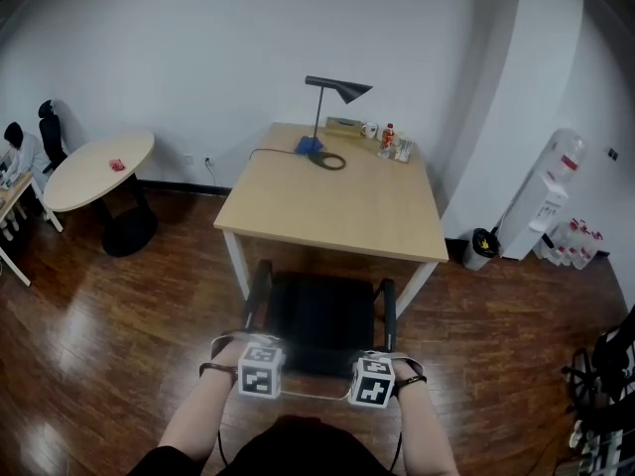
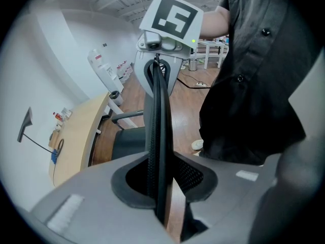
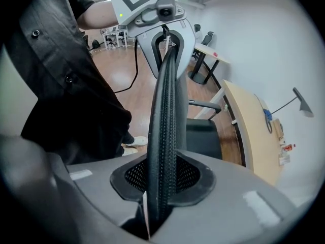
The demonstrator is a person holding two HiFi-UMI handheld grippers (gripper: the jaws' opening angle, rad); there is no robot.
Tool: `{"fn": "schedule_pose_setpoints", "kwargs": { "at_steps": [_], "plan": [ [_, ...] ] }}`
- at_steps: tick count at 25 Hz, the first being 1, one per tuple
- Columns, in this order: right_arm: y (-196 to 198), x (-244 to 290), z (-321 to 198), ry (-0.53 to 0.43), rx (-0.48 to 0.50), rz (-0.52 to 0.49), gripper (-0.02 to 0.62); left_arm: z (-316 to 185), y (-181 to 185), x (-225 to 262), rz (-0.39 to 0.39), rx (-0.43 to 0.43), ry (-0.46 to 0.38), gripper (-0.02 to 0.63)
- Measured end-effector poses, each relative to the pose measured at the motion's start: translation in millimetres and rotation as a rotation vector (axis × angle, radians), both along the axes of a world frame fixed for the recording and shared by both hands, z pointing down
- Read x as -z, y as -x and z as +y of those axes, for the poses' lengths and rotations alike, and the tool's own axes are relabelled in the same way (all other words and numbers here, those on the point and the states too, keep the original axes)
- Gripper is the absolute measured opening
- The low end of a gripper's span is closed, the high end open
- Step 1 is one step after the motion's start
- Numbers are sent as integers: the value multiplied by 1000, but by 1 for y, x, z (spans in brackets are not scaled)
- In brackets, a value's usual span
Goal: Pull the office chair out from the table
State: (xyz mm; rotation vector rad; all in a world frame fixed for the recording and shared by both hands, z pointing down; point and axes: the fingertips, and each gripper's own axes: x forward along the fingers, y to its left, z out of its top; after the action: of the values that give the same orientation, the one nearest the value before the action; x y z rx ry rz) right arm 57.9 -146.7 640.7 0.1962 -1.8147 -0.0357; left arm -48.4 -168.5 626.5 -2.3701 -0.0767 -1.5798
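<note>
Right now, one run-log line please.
left claw: shut on backrest | right claw: shut on backrest | office chair: close to table

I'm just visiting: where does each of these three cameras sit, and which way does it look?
Head view: on the person's head, looking steeply down at office chair and table; forearms show.
Left gripper view: on left hand-held gripper, looking along jaws clamping the backrest; dark shirt shows.
Right gripper view: on right hand-held gripper, mirrored, same backrest and shirt.
Shared: all three show chair and table.
</note>
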Motion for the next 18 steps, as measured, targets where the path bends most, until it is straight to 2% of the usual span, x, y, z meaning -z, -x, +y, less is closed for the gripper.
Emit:
{"fn": "schedule_pose_setpoints", "kwargs": {
  "at_steps": [18],
  "plan": [
    [9, 0, 36, -1, -13, -4, 91, 35, 9, -1, -2, -8, 9, 92]
  ]
}}
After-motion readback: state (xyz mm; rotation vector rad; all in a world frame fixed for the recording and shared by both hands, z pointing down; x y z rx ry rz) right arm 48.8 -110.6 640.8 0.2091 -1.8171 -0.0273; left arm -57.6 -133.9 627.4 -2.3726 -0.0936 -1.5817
